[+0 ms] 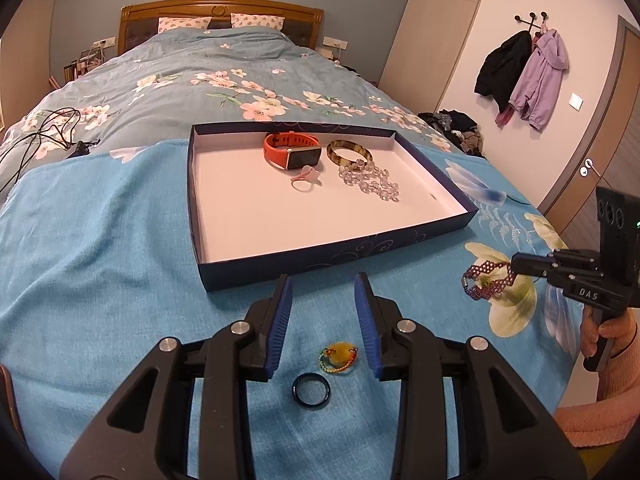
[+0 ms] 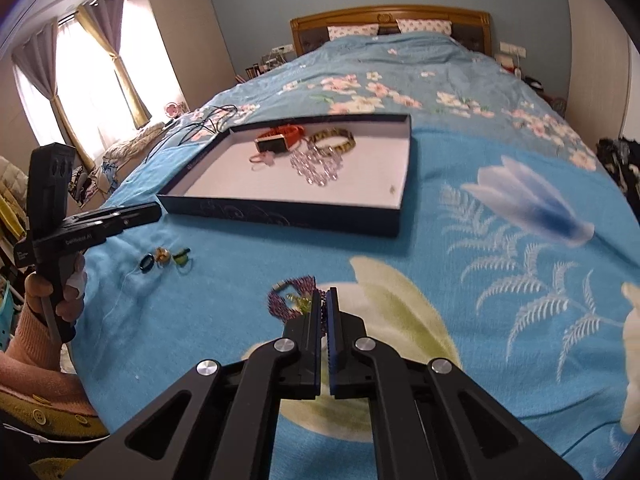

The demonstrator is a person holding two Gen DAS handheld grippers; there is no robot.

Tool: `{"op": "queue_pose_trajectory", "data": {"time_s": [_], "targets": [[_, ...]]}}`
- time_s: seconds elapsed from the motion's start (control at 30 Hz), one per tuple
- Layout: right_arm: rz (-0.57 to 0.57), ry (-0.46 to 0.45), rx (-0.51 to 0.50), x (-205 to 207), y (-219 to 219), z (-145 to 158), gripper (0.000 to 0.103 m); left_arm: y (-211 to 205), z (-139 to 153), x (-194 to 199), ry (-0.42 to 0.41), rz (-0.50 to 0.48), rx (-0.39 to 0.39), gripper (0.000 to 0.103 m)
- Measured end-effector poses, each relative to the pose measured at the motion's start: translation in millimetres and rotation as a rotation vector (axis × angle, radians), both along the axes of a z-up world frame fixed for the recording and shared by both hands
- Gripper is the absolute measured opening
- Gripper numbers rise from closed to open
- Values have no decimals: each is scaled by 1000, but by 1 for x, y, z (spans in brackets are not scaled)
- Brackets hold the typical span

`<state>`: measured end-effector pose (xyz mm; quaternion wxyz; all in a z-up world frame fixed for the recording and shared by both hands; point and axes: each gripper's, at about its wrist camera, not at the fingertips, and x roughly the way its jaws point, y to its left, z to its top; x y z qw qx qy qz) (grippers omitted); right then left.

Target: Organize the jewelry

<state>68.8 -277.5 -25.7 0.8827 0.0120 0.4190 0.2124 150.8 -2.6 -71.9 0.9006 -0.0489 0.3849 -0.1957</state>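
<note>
A dark blue box tray (image 1: 328,258) (image 2: 280,216) lies on the blue blanket. It holds an orange watch (image 1: 292,152) (image 2: 280,138), a tortoiseshell bangle (image 1: 350,151) (image 2: 334,140), a clear bead bracelet (image 1: 370,180) (image 2: 318,168) and a pink ring (image 1: 304,180) (image 2: 262,159). My right gripper (image 2: 326,294) (image 1: 514,266) is shut on a purple beaded bracelet (image 2: 288,300) (image 1: 486,282) that lies on the blanket right of the tray's front. My left gripper (image 1: 323,280) (image 2: 157,210) stands open above a dark ring (image 1: 312,389) (image 2: 147,263) and a yellow ring (image 1: 338,356) (image 2: 162,256). A green ring (image 2: 181,258) lies beside them.
Black cables (image 1: 48,128) (image 2: 200,124) lie on the bed left of the tray. A pile of clothes (image 1: 460,128) sits at the bed's right edge, and jackets (image 1: 524,76) hang on the wall by a door. A curtained window (image 2: 80,80) is at the left.
</note>
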Motion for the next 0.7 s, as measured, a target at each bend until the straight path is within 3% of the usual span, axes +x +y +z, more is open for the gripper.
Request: {"op": "queue_pose_trajectory", "data": {"time_s": [0.37,0.7], "targets": [[57,-53,32,2,20,16,0,2,3,-14,-21,-23,7,32],[72,-59,12,9,31,14,1,-3,-4,-35,-30,-80,73,35]]}}
